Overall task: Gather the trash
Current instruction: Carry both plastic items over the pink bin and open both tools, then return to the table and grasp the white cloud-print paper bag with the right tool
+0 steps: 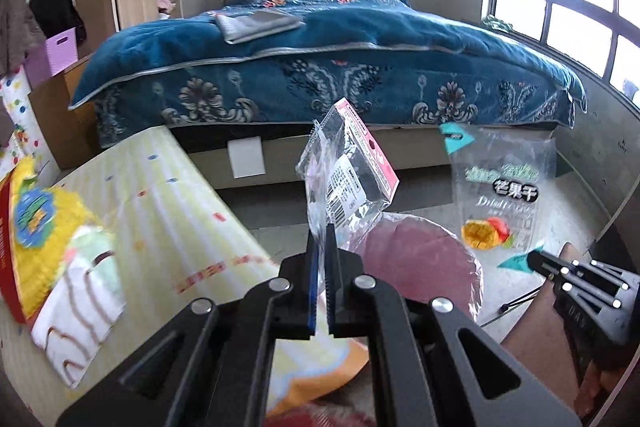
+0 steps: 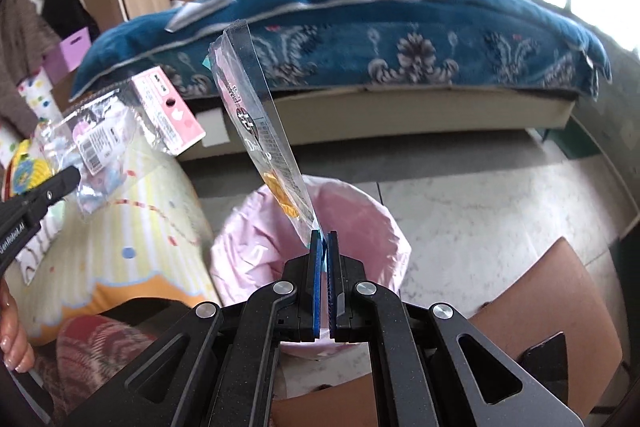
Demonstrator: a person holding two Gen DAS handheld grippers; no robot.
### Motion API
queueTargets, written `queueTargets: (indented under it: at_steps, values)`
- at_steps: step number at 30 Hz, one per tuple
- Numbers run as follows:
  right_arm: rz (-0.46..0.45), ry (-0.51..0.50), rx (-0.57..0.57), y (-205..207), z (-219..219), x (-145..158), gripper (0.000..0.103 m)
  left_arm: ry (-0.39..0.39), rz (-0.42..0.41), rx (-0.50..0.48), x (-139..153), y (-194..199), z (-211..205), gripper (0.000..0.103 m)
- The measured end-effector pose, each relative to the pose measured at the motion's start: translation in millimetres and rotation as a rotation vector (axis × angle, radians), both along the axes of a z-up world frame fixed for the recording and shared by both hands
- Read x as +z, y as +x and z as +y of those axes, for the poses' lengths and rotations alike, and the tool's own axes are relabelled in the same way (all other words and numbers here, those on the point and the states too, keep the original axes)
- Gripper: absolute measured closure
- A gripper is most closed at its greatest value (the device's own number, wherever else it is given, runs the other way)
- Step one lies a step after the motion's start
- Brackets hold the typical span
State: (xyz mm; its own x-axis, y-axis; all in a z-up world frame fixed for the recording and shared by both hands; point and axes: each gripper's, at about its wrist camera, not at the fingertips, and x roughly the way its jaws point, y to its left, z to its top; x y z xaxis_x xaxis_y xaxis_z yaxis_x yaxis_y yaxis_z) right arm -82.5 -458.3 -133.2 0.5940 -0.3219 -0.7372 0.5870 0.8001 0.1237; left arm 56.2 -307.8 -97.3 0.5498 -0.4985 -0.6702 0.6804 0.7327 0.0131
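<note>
My left gripper (image 1: 320,231) is shut on a clear plastic wrapper with a pink card (image 1: 346,175) and holds it upright in the air; the wrapper also shows in the right wrist view (image 2: 120,131). My right gripper (image 2: 325,239) is shut on a clear dried-mango bag (image 2: 264,131), held above the bin; the bag also shows in the left wrist view (image 1: 500,191). A bin lined with a pink bag (image 2: 372,227) stands on the floor just below both grippers, and it shows in the left wrist view (image 1: 424,259) too.
A table with a yellow dotted cloth (image 1: 168,211) stands to the left, with a red-and-yellow snack pack (image 1: 36,227) and a striped cloth (image 1: 84,299). A bed with a blue blanket (image 1: 340,39) fills the back. A brown cardboard piece (image 2: 552,307) lies at the right.
</note>
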Motion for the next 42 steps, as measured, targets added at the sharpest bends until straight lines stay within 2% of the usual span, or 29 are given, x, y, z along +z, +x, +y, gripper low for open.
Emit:
queueTargets:
  at_steps: [3,5,6,7,10,13,18,22,24,30,35,42]
  values:
    - [0.027,0.040,-0.011,8,-11,-16,0.098,0.022,0.006,-0.019,-7,2,-20,0.100]
    - [0.036,0.070,-0.008,13,-15,-25,0.096,0.050,0.020,-0.026,-14,4,-30,0.086]
    - [0.039,0.082,-0.007,14,-16,-28,0.095,0.062,0.027,-0.029,-16,5,-32,0.067]
    - [0.043,0.091,-0.008,15,-17,-30,0.094,0.067,0.027,-0.031,-19,5,-32,0.055]
    - [0.041,0.104,-0.006,14,-16,-34,0.083,0.074,0.018,-0.028,-19,4,-21,0.052]
    - [0.012,0.107,0.007,9,-11,-27,0.082,0.072,0.006,0.004,-18,5,0,0.047]
    - [-0.121,0.071,0.143,0,19,3,0.078,0.058,-0.008,0.077,-8,5,42,0.043]
    - [-0.183,0.022,0.245,4,52,27,0.071,0.046,-0.021,0.143,3,4,79,0.040]
    - [-0.189,0.003,0.296,12,73,38,0.066,0.039,-0.030,0.184,9,2,102,0.039]
    - [-0.188,-0.020,0.426,39,129,58,0.065,0.029,-0.059,0.304,19,-5,170,0.030]
    - [-0.183,-0.071,0.548,63,183,69,0.049,0.038,-0.090,0.441,21,-7,231,0.027]
    - [-0.171,-0.140,0.686,89,245,67,0.031,0.033,-0.091,0.638,21,3,308,0.024]
